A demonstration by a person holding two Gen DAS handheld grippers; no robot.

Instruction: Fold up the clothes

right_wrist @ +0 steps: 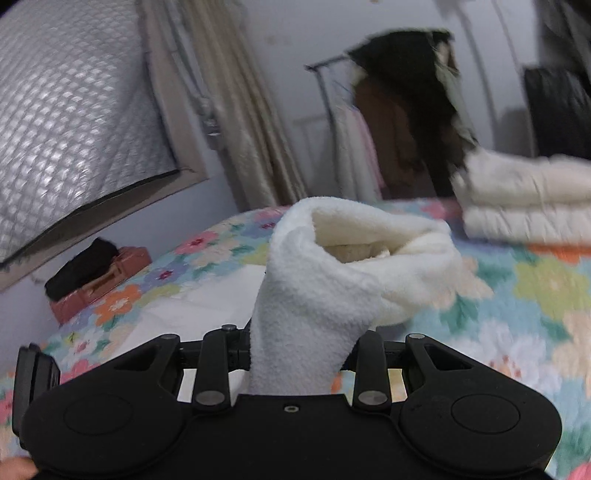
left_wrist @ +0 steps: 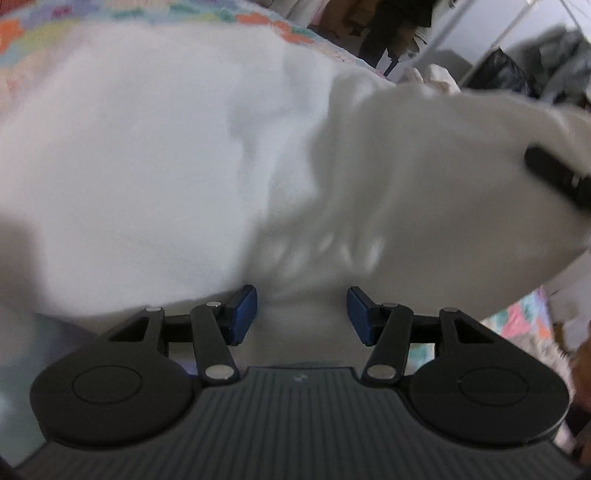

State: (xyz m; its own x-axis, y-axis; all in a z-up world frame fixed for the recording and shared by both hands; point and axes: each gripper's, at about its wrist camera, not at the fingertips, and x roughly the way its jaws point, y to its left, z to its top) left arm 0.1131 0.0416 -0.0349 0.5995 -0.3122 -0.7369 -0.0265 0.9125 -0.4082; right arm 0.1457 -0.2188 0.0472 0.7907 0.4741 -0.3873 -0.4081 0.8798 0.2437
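A floral bedspread [right_wrist: 535,288] covers the bed, with a pale wall [right_wrist: 295,33] behind it. A quilted silver panel [right_wrist: 70,122] fills the window frame at left, beside beige curtains [right_wrist: 240,122]. A clothes rack [right_wrist: 325,88] with dark garments stands against the wall.

Dim, flat indoor light; heavy motion blur, fisheye bending at edges.

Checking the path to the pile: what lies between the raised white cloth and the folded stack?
Right wrist view: only bare floral bedspread lies between the white cloth and the folded stack.
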